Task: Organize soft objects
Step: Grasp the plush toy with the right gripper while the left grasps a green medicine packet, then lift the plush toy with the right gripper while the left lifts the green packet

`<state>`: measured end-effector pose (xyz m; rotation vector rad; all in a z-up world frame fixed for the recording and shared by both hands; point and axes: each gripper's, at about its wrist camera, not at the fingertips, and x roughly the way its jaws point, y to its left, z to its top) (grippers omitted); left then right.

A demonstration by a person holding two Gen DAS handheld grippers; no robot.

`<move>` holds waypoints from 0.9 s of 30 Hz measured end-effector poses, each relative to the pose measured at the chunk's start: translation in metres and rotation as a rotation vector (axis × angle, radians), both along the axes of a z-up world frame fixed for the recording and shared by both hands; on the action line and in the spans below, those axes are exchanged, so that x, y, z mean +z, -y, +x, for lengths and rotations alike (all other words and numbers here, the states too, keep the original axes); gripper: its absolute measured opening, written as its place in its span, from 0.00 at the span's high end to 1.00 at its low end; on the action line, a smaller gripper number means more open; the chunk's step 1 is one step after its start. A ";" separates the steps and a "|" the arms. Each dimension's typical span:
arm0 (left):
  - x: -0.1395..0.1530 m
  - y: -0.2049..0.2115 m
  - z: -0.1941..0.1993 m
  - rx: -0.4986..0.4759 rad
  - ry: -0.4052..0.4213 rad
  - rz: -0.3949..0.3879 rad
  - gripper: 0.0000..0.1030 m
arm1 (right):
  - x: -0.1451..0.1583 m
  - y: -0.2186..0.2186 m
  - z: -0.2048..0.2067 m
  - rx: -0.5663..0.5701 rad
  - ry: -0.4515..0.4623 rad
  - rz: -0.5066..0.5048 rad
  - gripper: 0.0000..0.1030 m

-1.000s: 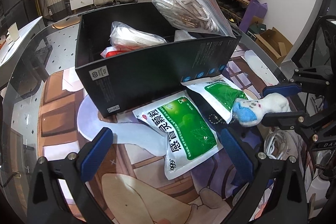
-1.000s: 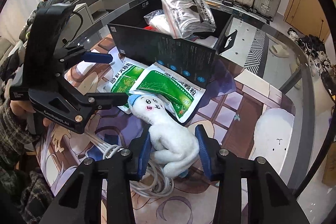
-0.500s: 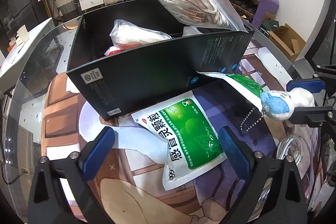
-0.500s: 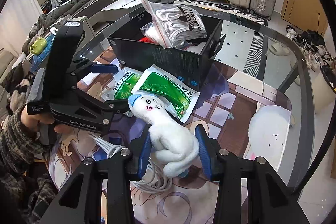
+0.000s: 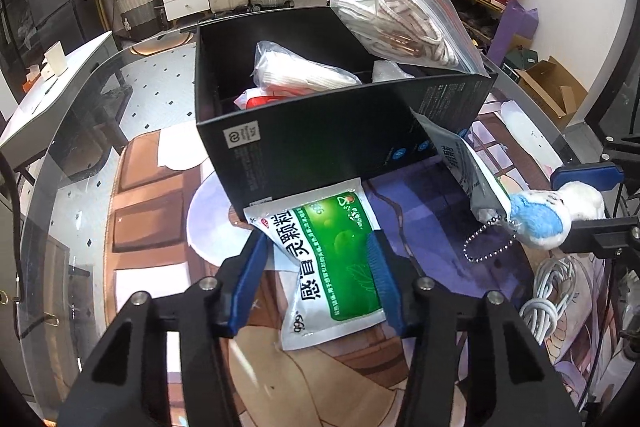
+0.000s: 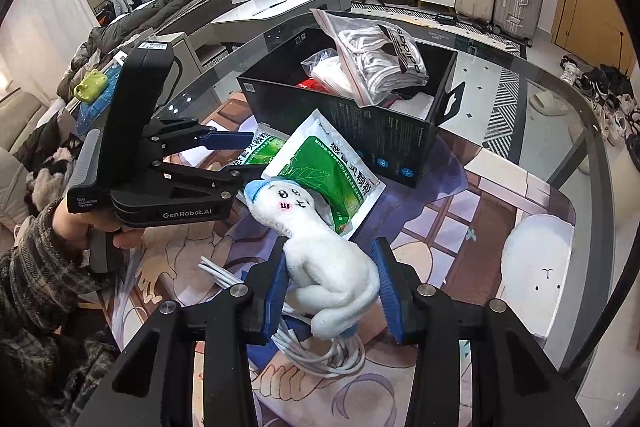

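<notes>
Two grippers sit in front of the black box (image 5: 328,131). Your left gripper (image 5: 316,279) has just been closing, its jaws around the green sachet (image 5: 332,259) lying against the box's front wall; whether the pads press it I cannot tell. Your right gripper (image 6: 332,291) clamps the white plush toy (image 6: 320,251), lifted beside the second sachet (image 6: 324,171).

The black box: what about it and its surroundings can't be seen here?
- Black box floor: both views, its contents and near wall hide it.
- Red item: left wrist view, white bag covers most.
- White cable: right wrist view, plush toy overlaps it.
</notes>
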<state>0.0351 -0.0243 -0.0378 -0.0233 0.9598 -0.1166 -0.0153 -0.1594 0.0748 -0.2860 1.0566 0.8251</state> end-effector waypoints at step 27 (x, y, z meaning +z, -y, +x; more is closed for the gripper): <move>0.015 -0.001 -0.020 -0.027 -0.002 -0.055 0.85 | 0.031 0.020 0.010 -0.071 -0.022 0.170 0.63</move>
